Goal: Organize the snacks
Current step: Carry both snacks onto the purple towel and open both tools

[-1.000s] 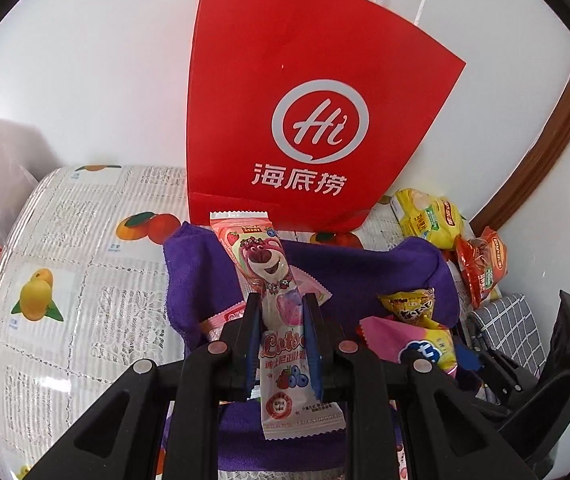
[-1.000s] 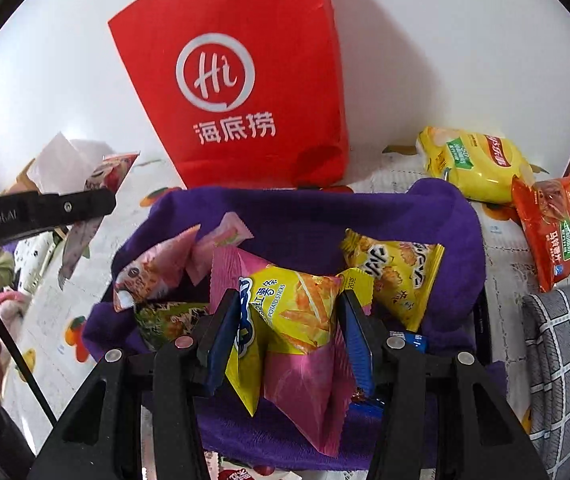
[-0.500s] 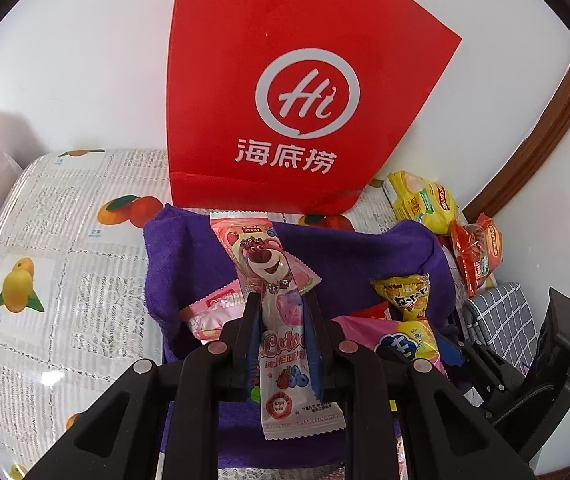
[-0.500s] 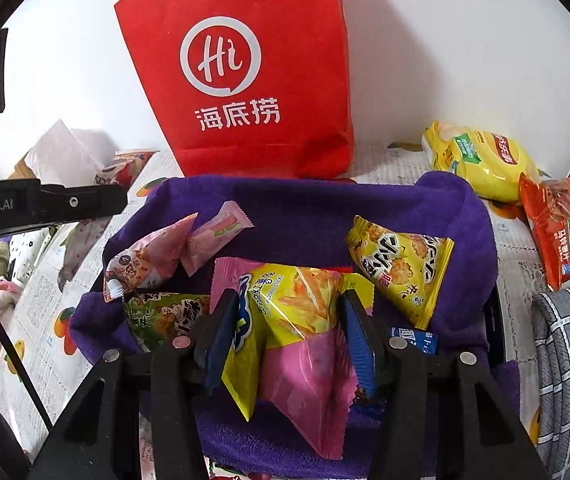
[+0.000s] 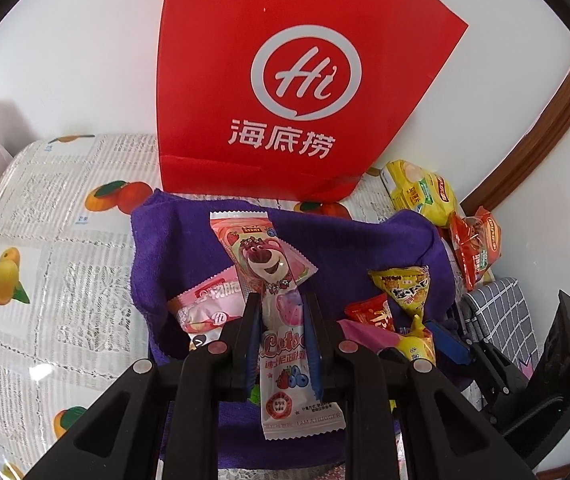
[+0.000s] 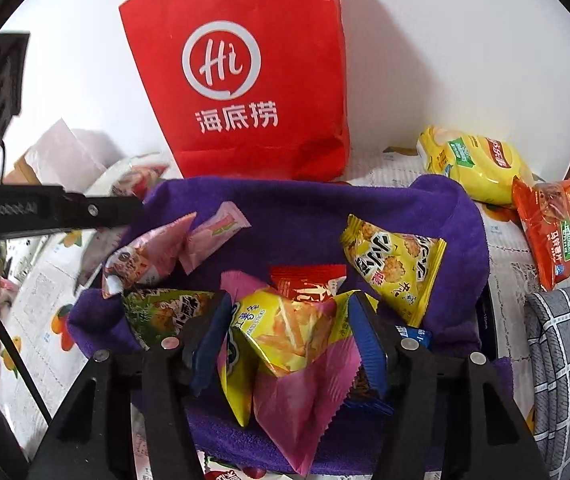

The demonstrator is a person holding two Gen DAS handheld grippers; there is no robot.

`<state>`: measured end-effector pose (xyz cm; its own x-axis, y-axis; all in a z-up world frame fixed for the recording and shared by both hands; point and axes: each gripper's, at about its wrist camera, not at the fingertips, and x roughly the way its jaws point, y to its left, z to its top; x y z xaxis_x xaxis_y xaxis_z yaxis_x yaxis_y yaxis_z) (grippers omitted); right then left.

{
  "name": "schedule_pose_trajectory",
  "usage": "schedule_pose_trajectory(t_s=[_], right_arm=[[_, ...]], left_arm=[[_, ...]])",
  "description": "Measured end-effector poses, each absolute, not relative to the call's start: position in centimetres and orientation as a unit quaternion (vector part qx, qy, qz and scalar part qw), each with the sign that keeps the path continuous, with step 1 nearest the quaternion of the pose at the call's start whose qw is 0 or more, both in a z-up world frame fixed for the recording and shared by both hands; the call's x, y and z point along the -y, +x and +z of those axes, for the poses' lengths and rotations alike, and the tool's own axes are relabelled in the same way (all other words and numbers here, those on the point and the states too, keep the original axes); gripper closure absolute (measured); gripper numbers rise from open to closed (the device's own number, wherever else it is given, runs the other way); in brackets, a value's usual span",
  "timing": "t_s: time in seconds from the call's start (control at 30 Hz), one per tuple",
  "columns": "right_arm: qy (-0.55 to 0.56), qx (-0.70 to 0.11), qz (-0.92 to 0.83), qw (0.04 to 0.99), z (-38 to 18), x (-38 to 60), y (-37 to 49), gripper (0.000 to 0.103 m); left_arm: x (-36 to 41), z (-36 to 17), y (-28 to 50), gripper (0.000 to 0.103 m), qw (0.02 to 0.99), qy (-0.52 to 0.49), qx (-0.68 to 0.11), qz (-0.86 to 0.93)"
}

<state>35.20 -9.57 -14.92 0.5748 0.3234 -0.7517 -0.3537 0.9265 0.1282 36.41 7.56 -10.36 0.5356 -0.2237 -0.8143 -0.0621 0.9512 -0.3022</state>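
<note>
My left gripper (image 5: 281, 298) is shut on a long pink bear-print snack packet (image 5: 263, 260), held above a purple cloth-lined basket (image 5: 157, 248). In the right wrist view my right gripper (image 6: 289, 304) hangs over the same basket (image 6: 457, 216). Its jaws are opening around a yellow and pink sweet-potato-stick packet (image 6: 285, 328), which lies loose on the other snacks. In the basket lie a yellow cracker packet (image 6: 397, 264), a red packet (image 6: 309, 280), a green packet (image 6: 161, 312) and pink packets (image 6: 153, 256).
A tall red paper bag (image 6: 245, 80) stands against the white wall behind the basket. A yellow chip bag (image 6: 473, 164) and an orange chip bag (image 6: 557, 228) lie at the right on the fruit-print tablecloth (image 5: 45, 240). A grey checked cloth (image 6: 565, 360) is at the right edge.
The right jaws have spread apart and the yellow and pink packet has settled lower between them. The left gripper keeps its grip on the bear packet and has tipped slightly.
</note>
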Motion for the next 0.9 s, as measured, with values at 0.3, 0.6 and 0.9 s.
schedule_pose_trajectory(t_s=[0.3,0.6,0.9], right_arm=[[0.014,-0.399,0.197,0.896,-14.1,10.5,35.0,0.040],[0.016,-0.402,0.191,0.895,-14.4,10.7,35.1,0.040],[0.019,-0.393,0.194,0.899,-14.2,10.9,34.6,0.040]], left_arm=[[-7.5,-11.3,36.7,0.084,0.853,-0.169,-0.489,-0.065],[-6.8,-12.4,37.0,0.083,0.845,-0.168,-0.502,-0.074],[-7.0,-12.8,37.1,0.083,0.843,-0.180,-0.502,-0.076]])
